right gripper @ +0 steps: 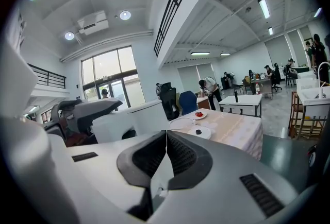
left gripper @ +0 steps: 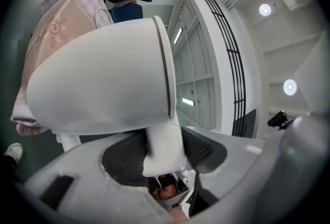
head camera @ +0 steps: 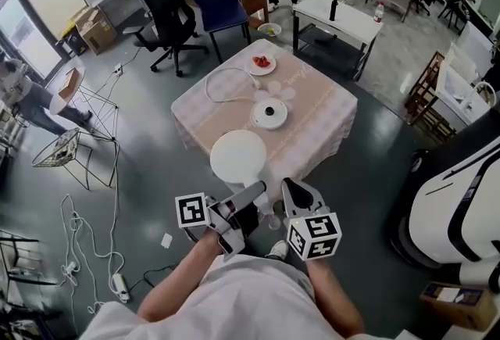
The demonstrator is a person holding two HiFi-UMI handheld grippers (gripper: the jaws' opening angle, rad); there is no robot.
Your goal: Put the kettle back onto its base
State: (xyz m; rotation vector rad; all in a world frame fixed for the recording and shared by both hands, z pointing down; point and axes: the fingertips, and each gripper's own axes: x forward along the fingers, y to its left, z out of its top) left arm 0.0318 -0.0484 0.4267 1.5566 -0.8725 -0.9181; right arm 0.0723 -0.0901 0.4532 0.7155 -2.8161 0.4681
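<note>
White kettle (head camera: pixel 238 156), seen from above in the head view, is at the near corner of the table (head camera: pixel 328 123), its handle taken by the left gripper (head camera: pixel 248 196). The base (head camera: pixel 269 113) sits farther on, on the tablecloth, apart from the kettle. Beyond it are a looped cord (head camera: pixel 226 84) and a plate (head camera: pixel 262 62). The right gripper (head camera: pixel 295 191) is just beside the kettle.

In the left gripper view the jaws stand fairly wide, with both pads pressed on the kettle's handle (left gripper: pixel 164 145). The body fills the frame above them.

In the right gripper view the jaws are closed together with nothing between them. The kettle shows at the left and the base on the table ahead.
</note>
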